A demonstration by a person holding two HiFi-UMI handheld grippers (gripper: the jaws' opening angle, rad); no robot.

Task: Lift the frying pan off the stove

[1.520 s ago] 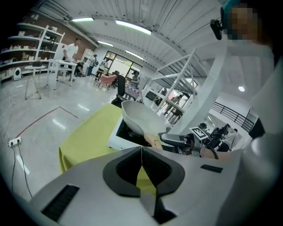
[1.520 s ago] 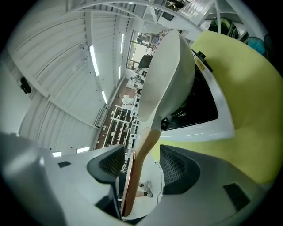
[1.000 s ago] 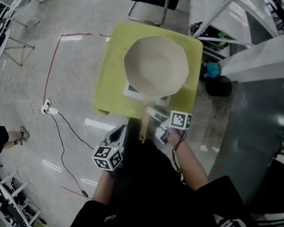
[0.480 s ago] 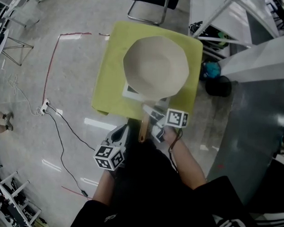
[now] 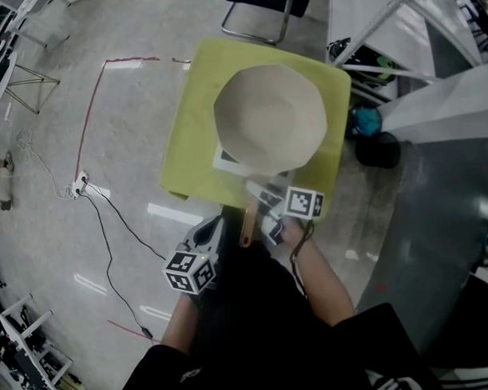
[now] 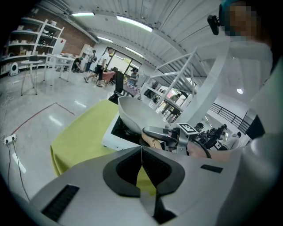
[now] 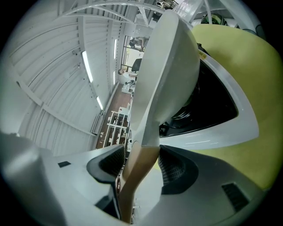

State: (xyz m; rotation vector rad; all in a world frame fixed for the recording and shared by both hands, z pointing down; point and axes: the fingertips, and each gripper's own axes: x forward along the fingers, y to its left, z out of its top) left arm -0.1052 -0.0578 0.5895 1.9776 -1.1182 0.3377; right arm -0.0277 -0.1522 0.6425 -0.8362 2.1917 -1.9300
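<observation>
Right gripper (image 7: 141, 154) clamps frying pan handle (image 7: 136, 170) by yellow-green table (image 5: 190, 144); left gripper (image 6: 141, 154) closed, empty.

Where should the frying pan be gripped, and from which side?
By the wooden handle, from the person's side. It juts out beyond the stove and is slim enough for jaws, while the pan bowl is wide and smooth. The right gripper is shut on it there.

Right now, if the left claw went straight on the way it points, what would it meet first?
Probably the frying pan's handle, just ahead of the shut left claw, where the right claw is shut on it. The stove lies close behind; depth is unclear.
</observation>
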